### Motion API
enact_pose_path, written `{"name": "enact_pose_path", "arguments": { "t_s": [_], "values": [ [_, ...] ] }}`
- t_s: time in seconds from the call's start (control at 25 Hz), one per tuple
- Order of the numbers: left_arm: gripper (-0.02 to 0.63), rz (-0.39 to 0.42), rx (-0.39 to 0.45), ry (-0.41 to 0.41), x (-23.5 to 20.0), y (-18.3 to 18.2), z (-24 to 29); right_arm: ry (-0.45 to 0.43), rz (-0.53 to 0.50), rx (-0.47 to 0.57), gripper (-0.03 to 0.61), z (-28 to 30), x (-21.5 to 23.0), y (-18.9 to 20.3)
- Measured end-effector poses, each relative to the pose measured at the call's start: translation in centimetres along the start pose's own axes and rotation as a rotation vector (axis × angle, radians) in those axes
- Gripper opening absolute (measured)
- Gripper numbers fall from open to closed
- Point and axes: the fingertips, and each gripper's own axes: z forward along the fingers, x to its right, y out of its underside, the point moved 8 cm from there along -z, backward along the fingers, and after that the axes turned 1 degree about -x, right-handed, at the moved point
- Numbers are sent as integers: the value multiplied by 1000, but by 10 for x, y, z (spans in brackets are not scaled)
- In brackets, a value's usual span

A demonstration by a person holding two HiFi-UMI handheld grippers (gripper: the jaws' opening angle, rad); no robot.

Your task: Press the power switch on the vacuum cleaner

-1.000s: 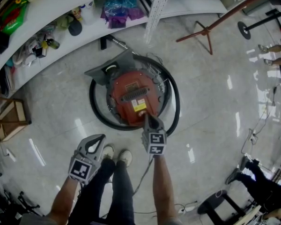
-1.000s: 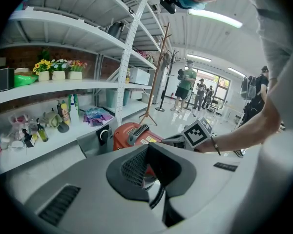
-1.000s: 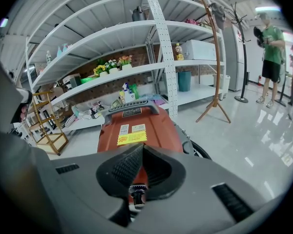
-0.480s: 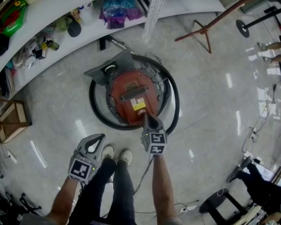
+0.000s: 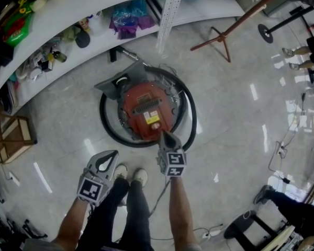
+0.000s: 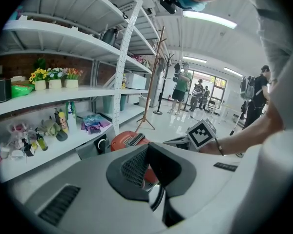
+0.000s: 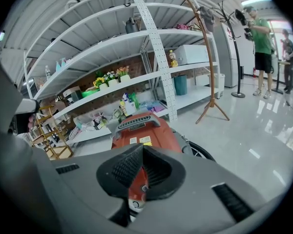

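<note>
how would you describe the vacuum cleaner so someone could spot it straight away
Follow the long white shelving down to the glossy floor in front of it. The vacuum cleaner sits there: a round red canister with a yellow label on top. Unlike the coat stand nearby, it is low and domed, with a black hose looped around it.

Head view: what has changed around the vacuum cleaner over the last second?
Almost nothing moved. The right claw stays shut with its tip at the near end of the red vacuum cleaner. The left claw stays shut, held back beside the legs. The picture only slid a little as the head camera shifted.
</note>
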Motion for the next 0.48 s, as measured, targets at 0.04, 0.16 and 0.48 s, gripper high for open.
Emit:
{"name": "enact_pose_path", "arguments": {
  "t_s": [0.04,0.16,0.48],
  "values": [
    [8,2,4,1,1,-3,-2,2,0,4,11,-4,-1,-2],
    [8,9,16,6,5,-11,-6,8,3,18,11,-17,-5,-10],
    [8,32,40,19,17,-32,-21,21,-10,43,10,-48,-10,-27]
  ]
}}
